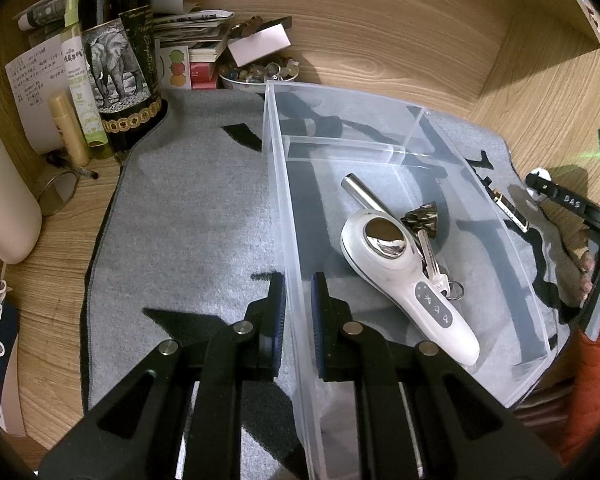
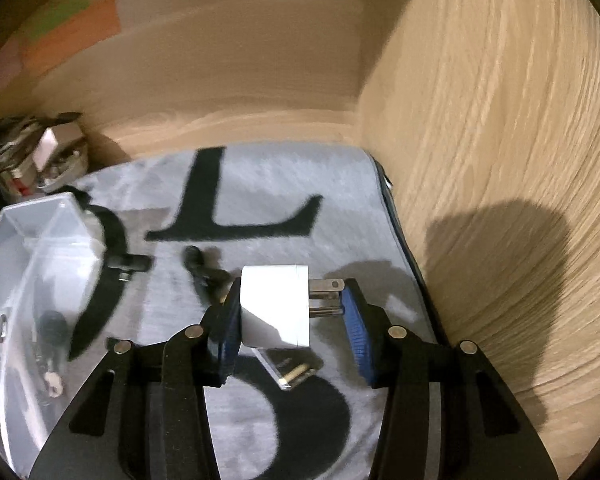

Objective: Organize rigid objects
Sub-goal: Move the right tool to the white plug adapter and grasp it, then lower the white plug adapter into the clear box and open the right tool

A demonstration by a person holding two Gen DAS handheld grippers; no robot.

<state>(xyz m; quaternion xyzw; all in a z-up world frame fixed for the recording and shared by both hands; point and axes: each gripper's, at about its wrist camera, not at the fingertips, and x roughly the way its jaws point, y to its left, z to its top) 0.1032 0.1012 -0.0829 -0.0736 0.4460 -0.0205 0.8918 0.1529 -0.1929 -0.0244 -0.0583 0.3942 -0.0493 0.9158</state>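
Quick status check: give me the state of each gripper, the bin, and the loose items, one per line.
Left gripper: jaws clamped on the near wall of the clear plastic bin.
Right gripper: holding a white plug adapter, prongs against the right jaw.
Clear plastic bin: open-topped, on the grey felt mat.
White handheld device: lying in bin.
Keys: lying in bin.
Silver metal tube: lying in bin.

Mat (image 1: 188,208): grey with black letters. Bin (image 1: 278,184): clear. Massager (image 1: 404,268) in bin: white, chrome disc. Tube (image 1: 362,192) at its 11 o'clock: silver. Plug (image 2: 276,308): white, metal prongs. Pads (image 2: 354,320): blue on black gripper. Bottle (image 1: 116,52) at 10 o'clock: dark, elephant print label. Desk (image 1: 380,28): light woodgrain
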